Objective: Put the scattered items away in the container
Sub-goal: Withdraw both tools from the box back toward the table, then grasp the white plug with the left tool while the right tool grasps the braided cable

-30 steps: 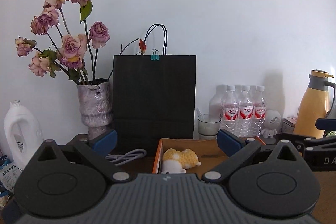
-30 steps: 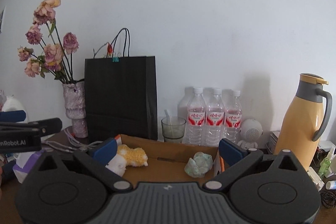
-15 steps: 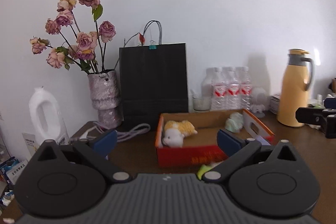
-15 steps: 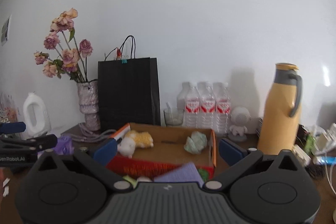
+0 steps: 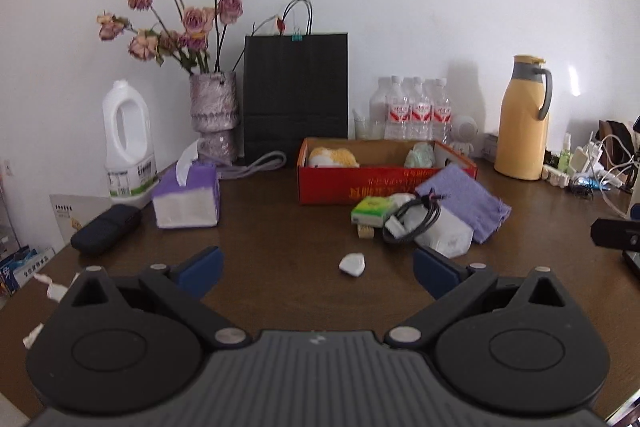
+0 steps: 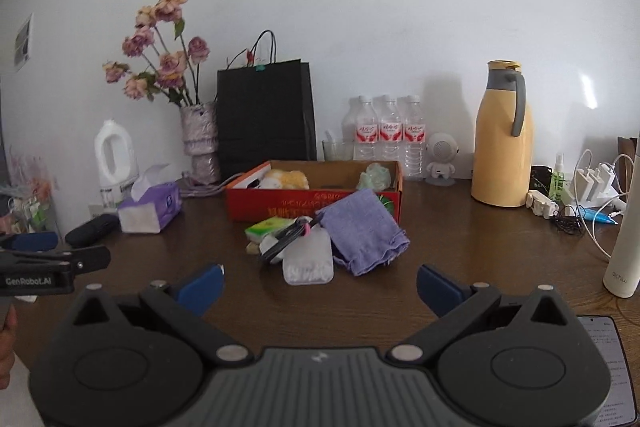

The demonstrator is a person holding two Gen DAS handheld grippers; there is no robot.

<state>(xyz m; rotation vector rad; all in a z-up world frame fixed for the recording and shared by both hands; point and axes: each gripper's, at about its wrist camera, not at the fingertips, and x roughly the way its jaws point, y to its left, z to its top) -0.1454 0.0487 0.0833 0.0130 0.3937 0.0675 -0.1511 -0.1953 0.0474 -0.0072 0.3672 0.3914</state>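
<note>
Both tongs are wide open and hold nothing. The left tongs (image 5: 316, 269) hang low in the left wrist view, above the brown worktop (image 5: 260, 235). The right tongs (image 6: 319, 285) hang the same way in the right wrist view.

The red box (image 5: 384, 181) stands at the centre of both views, near the wall. Inside it, a yellow plush (image 5: 334, 157) lies at the left end and a pale green wad (image 5: 420, 155) lies at the right end.

The scattered things lie in one heap just in front of the box, a little right of centre in the left view. A purple cloth (image 5: 464, 201) leans on the front of the box. Left of it lies a green packet (image 5: 372, 209). A coiled black cable (image 5: 412, 221) rests on a white pouch (image 5: 444, 235). A small tan block (image 5: 365, 231) shows under the packet. A small white scrap (image 5: 353, 264) lies alone, closer to the tongs, between their blue pads.

At the left of the frame stand a tissue box (image 5: 187, 199), a dark case (image 5: 106, 227) and a white jug (image 5: 127, 143). Behind the box stand a vase (image 5: 214, 115), a black bag (image 5: 296, 95) and bottles (image 5: 416, 113). A yellow flask (image 5: 522, 119) stands at the right.
</note>
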